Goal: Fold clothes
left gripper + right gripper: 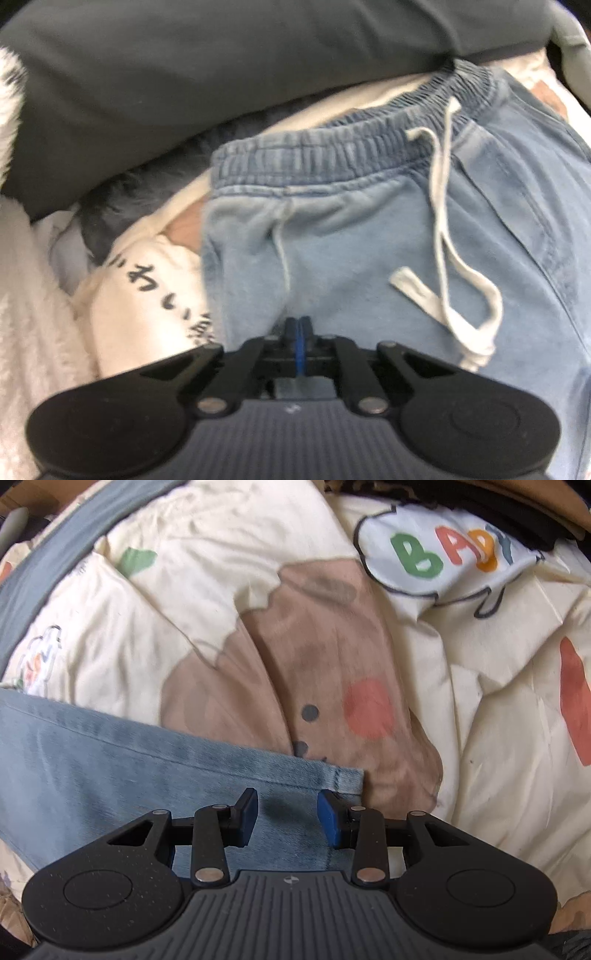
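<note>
The left gripper [299, 321] points steeply down over the light-blue denim trousers [351, 236], its blue-padded jaws pressed together just below the elastic waistband, with no cloth visibly caught between them. The right gripper [288, 821], tilted down just as steeply, hovers above the hem corner of a trouser leg, its jaws standing apart with the denim lying under the gap and neither pad pressing on it.

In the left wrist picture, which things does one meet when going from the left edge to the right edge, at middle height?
White fluffy blanket → cream garment with dark printed characters → light blue drawstring pants → white drawstring lying on the pants.
</note>
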{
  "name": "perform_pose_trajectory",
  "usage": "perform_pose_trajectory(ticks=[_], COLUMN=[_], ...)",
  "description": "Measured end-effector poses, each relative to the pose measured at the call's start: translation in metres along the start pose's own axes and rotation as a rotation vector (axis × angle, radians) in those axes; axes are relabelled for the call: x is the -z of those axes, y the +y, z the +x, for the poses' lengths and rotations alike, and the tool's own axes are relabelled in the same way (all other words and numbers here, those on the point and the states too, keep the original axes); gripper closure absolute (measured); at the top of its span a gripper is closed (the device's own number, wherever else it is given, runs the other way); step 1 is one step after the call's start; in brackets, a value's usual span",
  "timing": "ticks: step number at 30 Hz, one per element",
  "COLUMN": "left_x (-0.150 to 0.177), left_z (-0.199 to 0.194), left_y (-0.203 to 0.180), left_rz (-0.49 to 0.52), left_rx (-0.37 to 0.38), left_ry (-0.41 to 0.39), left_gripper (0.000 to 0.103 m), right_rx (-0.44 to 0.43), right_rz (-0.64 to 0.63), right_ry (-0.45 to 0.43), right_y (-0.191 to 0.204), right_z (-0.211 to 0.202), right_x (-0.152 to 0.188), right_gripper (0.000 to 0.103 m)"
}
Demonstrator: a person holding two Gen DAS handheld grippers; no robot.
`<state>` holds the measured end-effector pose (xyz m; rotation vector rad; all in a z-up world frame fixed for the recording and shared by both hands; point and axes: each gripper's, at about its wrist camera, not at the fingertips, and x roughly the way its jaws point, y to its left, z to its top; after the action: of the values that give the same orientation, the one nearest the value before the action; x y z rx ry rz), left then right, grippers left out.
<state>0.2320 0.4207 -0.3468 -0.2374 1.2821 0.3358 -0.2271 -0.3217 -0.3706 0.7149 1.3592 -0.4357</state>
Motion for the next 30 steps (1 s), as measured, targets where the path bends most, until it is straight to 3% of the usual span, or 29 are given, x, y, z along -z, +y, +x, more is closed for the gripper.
perform_pose_trajectory(ticks=[4,13,16,27,30], left_x=[-0.004,0.007,0.019,0.077,0.091], left_z=[-0.008,-0.046,-0.06,-0.105,-0.113], left_y=[-0.005,-0.013,-0.012,0.003,0.003], left_rz=[-0.017,-0.024,-0.029,-0.082,-0.075], left_rx=[-0.032,0.07,0.094,0.158,0.156], left_ry=[-0.005,-0.05,-0.058,-0.058,-0.054], left_gripper=[0.098,0.092,0.083,0.076,0.07], right_rx=[-0.003,-0.048,-0.062,-0.122,-0.135], right_rz=[0.005,0.023,0.03,0.03,0.028], right_ry=[0.001,-0.036,-0.044,-0.051,-0.05], right_y=[0.0,-0.017,-0.029,-0.055,-0.066], right_z=[0.003,-0.02,-0.029,-0.049,-0.057], right_x=[0.001,0.003,0.008,0.026,0.034], right_gripper=[0.061,0.06,0.06,0.059,0.059])
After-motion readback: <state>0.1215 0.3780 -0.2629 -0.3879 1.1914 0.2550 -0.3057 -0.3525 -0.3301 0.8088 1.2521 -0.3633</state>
